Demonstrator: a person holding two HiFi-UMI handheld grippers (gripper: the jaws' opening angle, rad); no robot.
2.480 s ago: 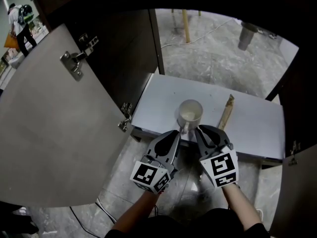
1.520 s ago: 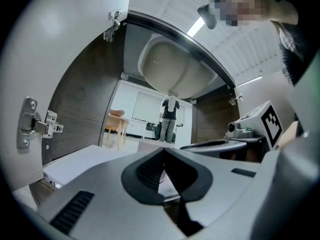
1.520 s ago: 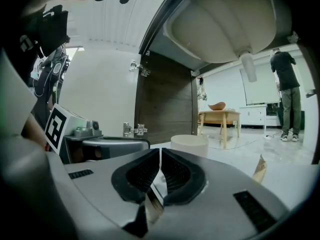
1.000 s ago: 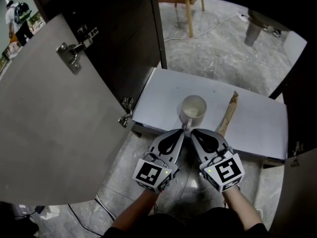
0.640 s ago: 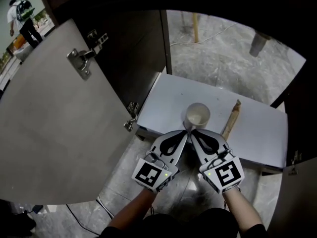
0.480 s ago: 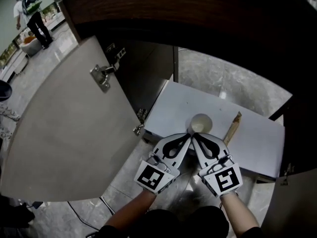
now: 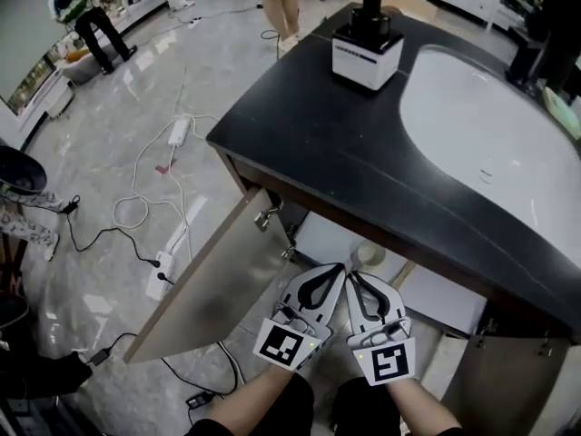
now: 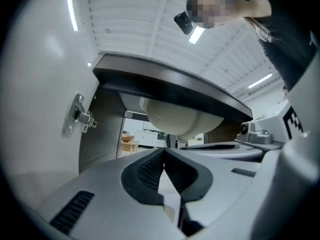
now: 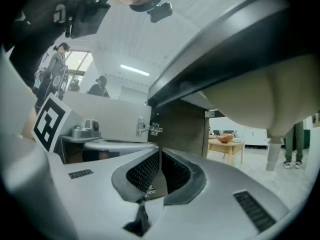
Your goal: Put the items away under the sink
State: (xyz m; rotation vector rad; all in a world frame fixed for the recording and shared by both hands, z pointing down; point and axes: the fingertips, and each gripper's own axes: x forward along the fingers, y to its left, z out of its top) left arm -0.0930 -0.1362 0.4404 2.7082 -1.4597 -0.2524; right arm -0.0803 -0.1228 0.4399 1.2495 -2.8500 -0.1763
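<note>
Head view first: finds square black-and-white marker patterns as the only print, one on the cube of the left gripper (image 7: 339, 268) and one on that of the right gripper (image 7: 351, 277). Holds both side by side on forearms coming up from the bottom edge, tips nearly meeting and aimed into the open cupboard below a matte black countertop (image 7: 309, 143) with a smooth white oval sink basin (image 7: 495, 143). Shows the pale round ceramic mug (image 7: 368, 255) upright on the flat white cupboard shelf (image 7: 436, 302) under that basin, just beyond the tips, with the slim wooden stick (image 7: 403, 273) lying beside it on the right. Takes in a flat grey cupboard door (image 7: 204, 284) swung wide to the left over a grey marbled floor (image 7: 118, 153). Left gripper view next: looks out about level along ribbed black pads pressed together with nothing between them, under the basin's rounded cream underside, past a metal hinge (image 8: 79, 116) on the door at left. Right gripper view last: meets the same ribbed pads, closed on nothing, beneath the same cream bowl and dark counter edge, with the other gripper's marker cube at left.
</note>
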